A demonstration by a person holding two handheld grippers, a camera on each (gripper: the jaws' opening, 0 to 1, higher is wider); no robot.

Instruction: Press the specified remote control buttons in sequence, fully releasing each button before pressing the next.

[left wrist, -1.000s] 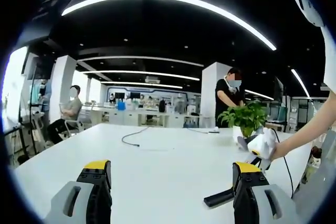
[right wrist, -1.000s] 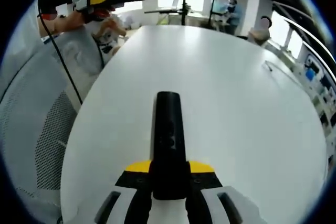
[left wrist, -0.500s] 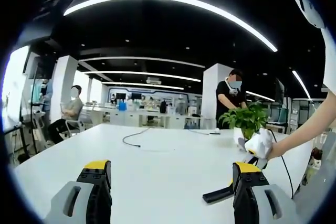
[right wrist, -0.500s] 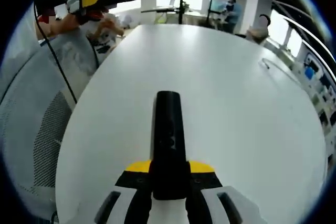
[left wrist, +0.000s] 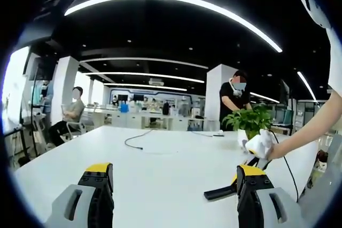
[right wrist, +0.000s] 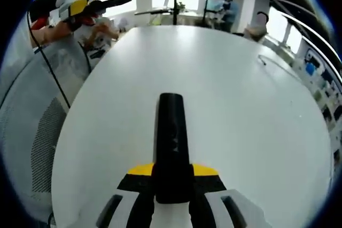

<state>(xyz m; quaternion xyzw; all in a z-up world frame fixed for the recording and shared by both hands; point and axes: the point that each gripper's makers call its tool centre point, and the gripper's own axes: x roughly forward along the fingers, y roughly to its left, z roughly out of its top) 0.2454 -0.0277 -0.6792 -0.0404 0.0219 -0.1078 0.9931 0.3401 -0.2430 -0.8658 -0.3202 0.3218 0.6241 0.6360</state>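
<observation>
A long black plastic remote control [right wrist: 172,148] is clamped between the yellow-tipped jaws of the right gripper [right wrist: 172,177] above the white oval table [right wrist: 256,132]. The left gripper [left wrist: 173,182] is held with jaws spread wide apart. A potted green plant [left wrist: 250,121] is seen on the table's far edge.

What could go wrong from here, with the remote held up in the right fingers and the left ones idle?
1. The long black remote control is clamped only at its rear end by the right gripper, so pressing a button near its far tip could lever it loose above the white table.
2. The left gripper is open and aimed across the room; in the left gripper view the remote sits half hidden behind one finger, so a press could miss.
</observation>
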